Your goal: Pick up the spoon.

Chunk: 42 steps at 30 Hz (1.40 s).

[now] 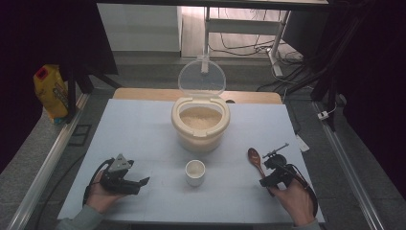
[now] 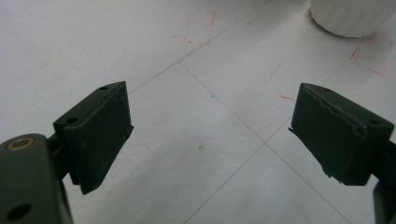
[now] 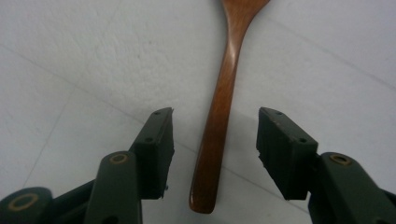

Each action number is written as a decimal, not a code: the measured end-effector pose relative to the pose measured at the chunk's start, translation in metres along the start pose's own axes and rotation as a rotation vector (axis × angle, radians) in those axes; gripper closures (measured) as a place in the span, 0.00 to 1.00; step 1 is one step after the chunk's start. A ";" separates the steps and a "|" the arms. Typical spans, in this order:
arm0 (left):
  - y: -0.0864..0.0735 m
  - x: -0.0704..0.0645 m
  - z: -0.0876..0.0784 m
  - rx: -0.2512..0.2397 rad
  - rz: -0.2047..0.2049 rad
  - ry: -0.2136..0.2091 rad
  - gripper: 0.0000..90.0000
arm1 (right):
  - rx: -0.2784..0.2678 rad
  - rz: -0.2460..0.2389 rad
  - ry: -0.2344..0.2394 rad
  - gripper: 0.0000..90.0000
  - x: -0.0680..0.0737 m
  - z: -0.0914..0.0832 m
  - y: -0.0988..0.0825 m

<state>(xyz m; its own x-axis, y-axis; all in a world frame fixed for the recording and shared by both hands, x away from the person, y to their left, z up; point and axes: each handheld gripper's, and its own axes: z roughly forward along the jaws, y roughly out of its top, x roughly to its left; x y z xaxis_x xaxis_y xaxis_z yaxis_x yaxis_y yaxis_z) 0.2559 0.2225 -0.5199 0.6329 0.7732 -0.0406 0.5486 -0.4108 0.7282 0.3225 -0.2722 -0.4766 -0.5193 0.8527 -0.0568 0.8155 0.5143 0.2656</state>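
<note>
Right gripper view: I have my right gripper (image 3: 215, 140) straddling the handle end of the wooden spoon (image 3: 223, 93), jaws half open on either side and not yet touching it, set for a grip. The spoon lies flat on the white table (image 1: 143, 139), near right, bowl pointing far; it is slim, glossy, reddish-brown. My left gripper (image 2: 210, 135) rests wide open, holding nothing, left of the small cup (image 1: 195, 171).

Brown wooden spoon (image 3: 219, 116) lying flat on the white table (image 1: 143, 139), bowl end pointing away, handle end sitting between the right gripper's (image 3: 215, 140) jaws, untouched.
</note>
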 end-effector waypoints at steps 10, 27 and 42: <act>0.000 0.000 0.000 0.001 0.003 0.002 0.13 | 0.034 -0.009 -0.009 0.63 0.001 0.007 -0.002; 0.000 0.000 0.001 0.005 0.006 0.006 0.13 | 0.065 0.009 -0.014 0.81 0.004 0.011 0.000; -0.001 0.000 -0.001 0.002 0.007 0.008 0.13 | 0.080 -0.007 -0.025 0.86 0.004 0.011 0.003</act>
<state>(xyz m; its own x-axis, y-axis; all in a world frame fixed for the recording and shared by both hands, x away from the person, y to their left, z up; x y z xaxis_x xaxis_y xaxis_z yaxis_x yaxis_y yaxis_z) 0.2552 0.2236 -0.5198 0.6320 0.7744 -0.0299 0.5456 -0.4172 0.7268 0.3255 -0.2661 -0.4869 -0.5195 0.8504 -0.0830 0.8301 0.5253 0.1872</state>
